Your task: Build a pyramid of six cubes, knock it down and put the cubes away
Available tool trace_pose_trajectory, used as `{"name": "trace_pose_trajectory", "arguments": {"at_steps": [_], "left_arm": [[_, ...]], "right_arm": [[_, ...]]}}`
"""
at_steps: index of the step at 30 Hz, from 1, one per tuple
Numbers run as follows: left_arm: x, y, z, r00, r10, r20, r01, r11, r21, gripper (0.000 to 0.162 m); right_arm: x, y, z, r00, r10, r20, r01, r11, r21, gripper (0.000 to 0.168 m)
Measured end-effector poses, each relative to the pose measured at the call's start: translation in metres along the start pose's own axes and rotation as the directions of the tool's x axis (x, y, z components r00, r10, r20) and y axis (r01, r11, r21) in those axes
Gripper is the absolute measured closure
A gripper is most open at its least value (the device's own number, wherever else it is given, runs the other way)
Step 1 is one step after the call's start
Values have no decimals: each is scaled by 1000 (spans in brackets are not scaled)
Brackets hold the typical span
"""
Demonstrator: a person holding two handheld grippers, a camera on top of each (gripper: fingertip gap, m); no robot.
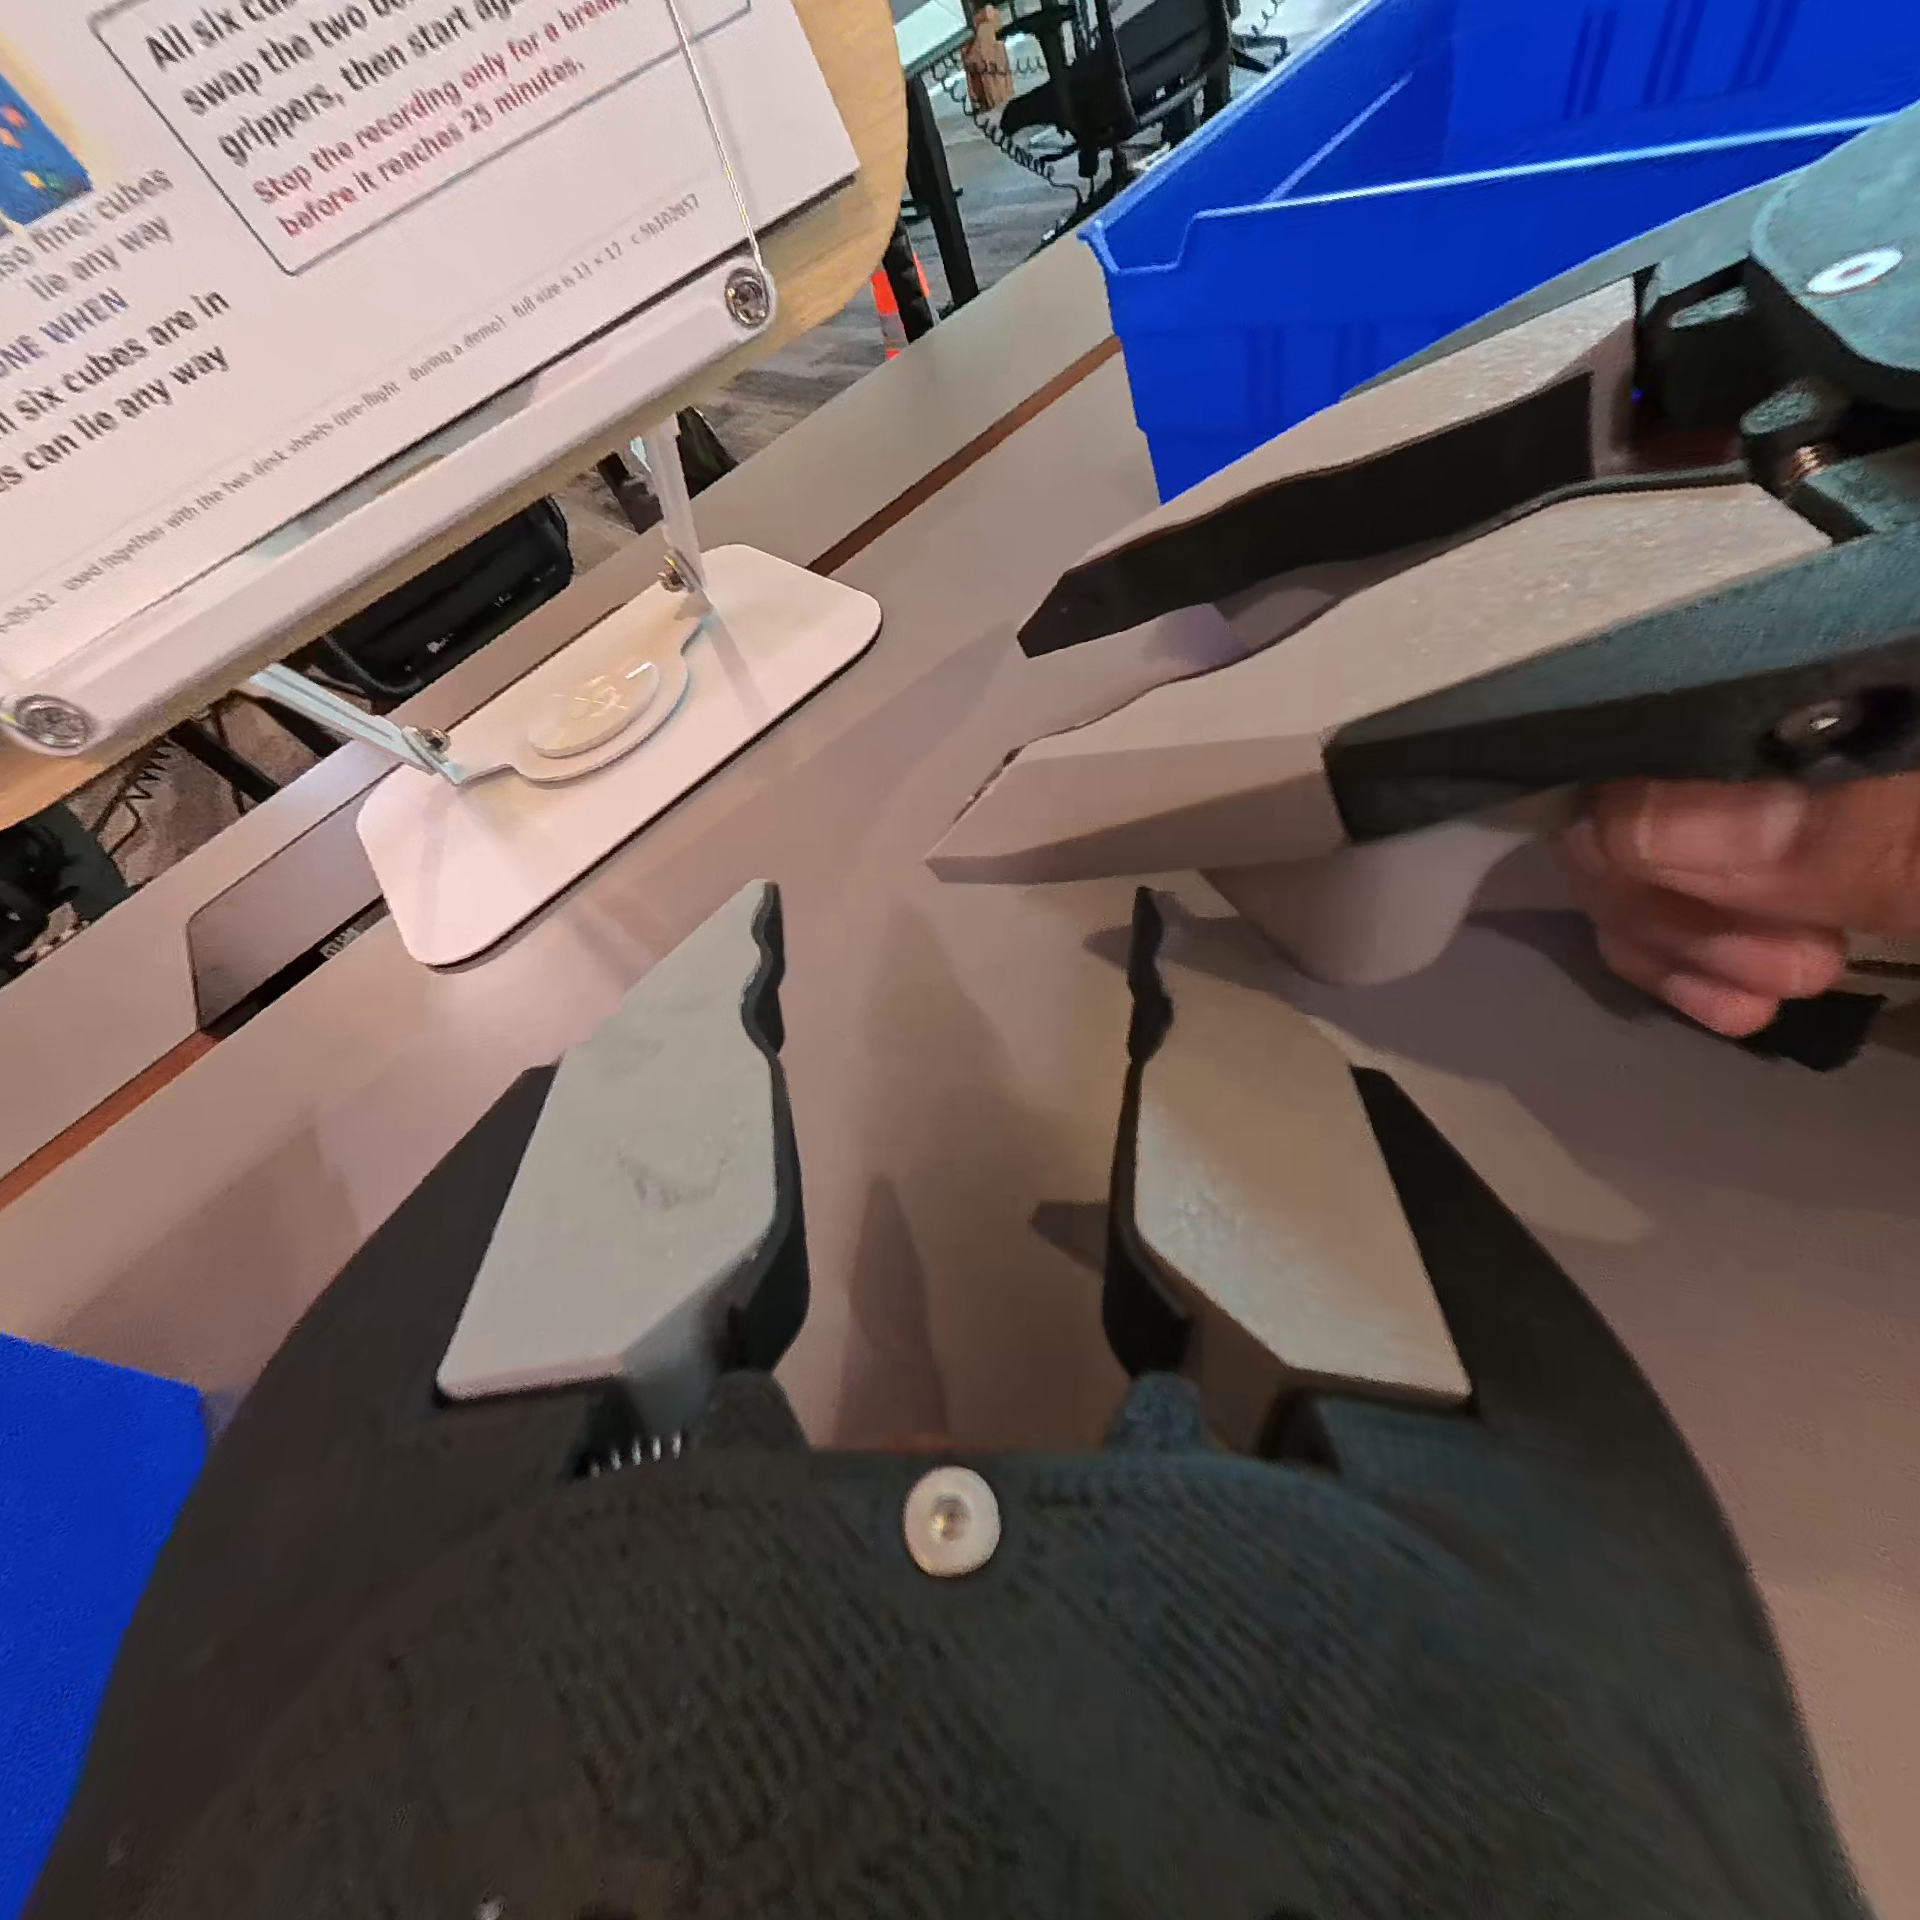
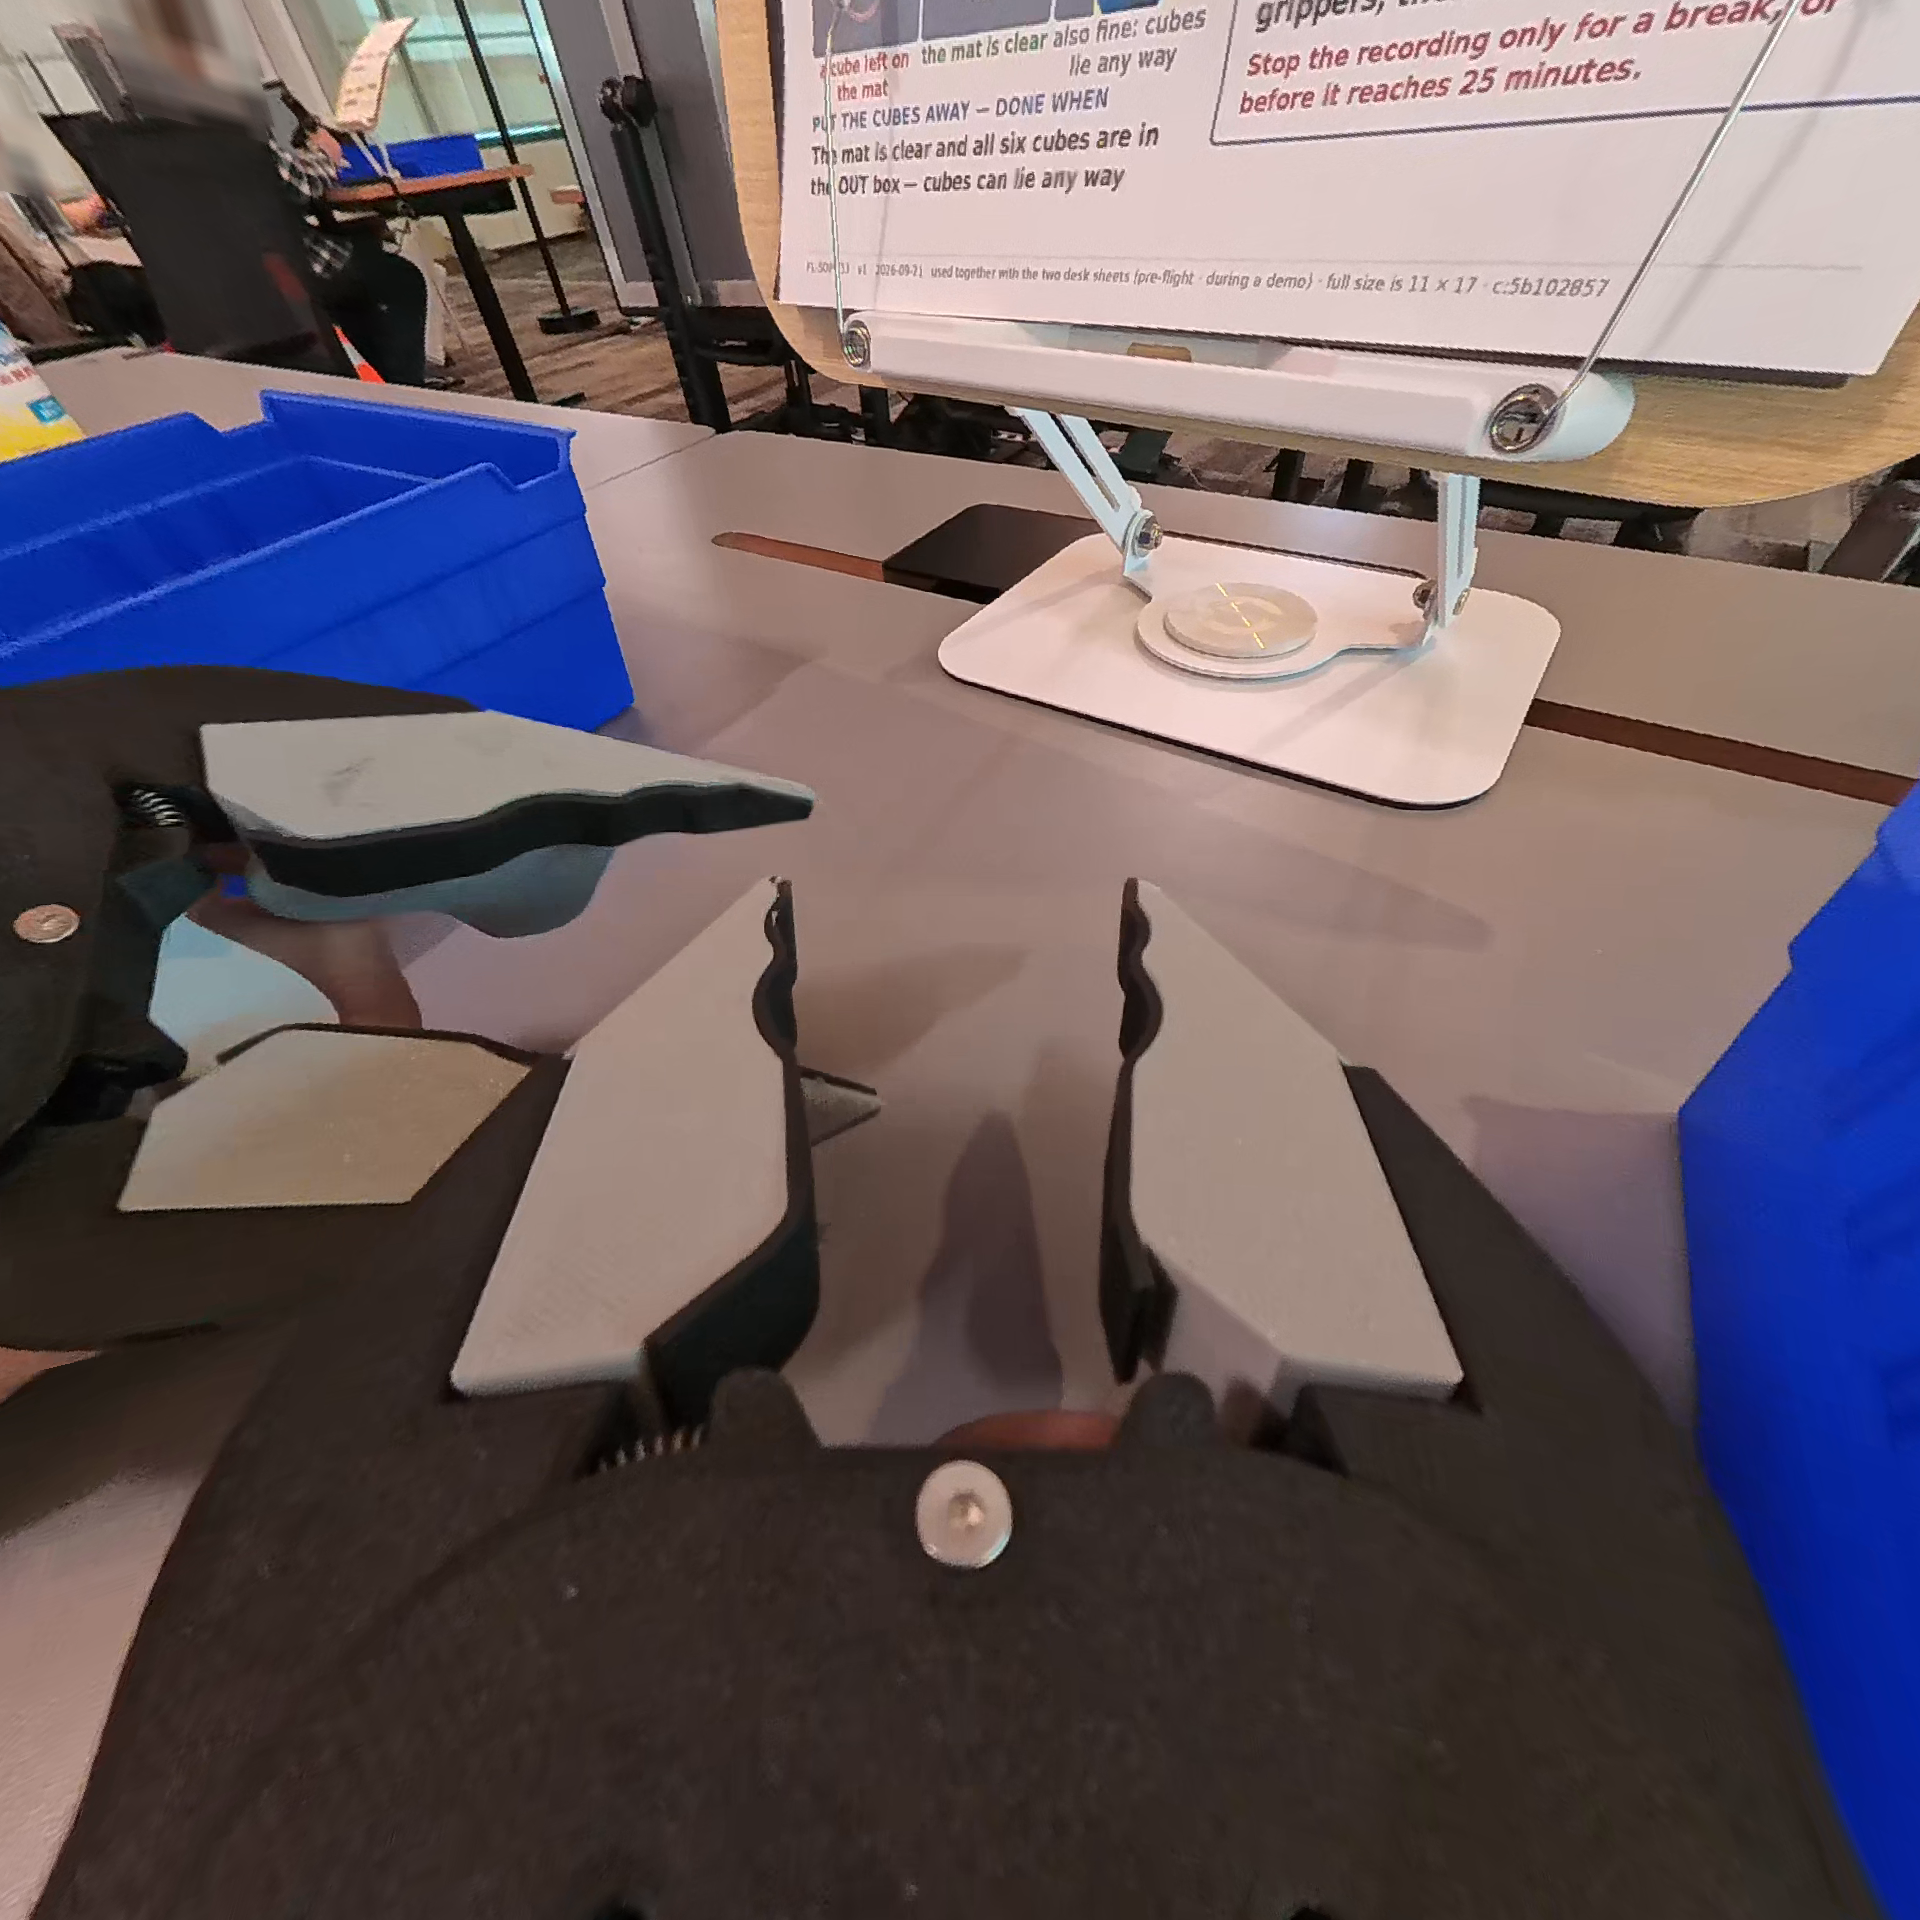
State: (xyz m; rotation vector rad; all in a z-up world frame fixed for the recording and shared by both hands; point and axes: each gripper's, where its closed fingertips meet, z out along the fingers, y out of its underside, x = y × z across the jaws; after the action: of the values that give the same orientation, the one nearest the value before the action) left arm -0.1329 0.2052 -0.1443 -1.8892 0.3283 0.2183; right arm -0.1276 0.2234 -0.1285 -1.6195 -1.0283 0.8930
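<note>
Both grippers, left gripper (image 1: 956, 914) and right gripper (image 2: 954, 909), hover with jaws apart, holding nothing, near the white metal stand (image 2: 1247, 665) on the grey desk (image 2: 1195, 935).

Instruction sheet (image 2: 1351, 156) cut off at 12 o'clock. Blue bin (image 2: 1829, 1299) cropped at 3 o'clock. Seated person (image 2: 343, 239) at 10 o'clock partly mosaicked.
</note>
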Motion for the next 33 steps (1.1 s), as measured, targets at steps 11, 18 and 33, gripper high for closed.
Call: {"name": "trace_pose_trajectory", "arguments": {"at_steps": [11,18,33], "left_arm": [[1,-17,-28,999,-9,43,9,1000,-8,98],[19,-15,-92,987,-149,-53,144,985,-94,83],[-133,64,-240,981,-182,71,195,899,-393,95]], "right_arm": [[-3,-5,-4,1000,3,26,-4,999,46,107],[-8,-5,-6,998,14,69,-17,999,42,106],[-20,-1,-3,993,-77,84,75,997,21,107]]}}
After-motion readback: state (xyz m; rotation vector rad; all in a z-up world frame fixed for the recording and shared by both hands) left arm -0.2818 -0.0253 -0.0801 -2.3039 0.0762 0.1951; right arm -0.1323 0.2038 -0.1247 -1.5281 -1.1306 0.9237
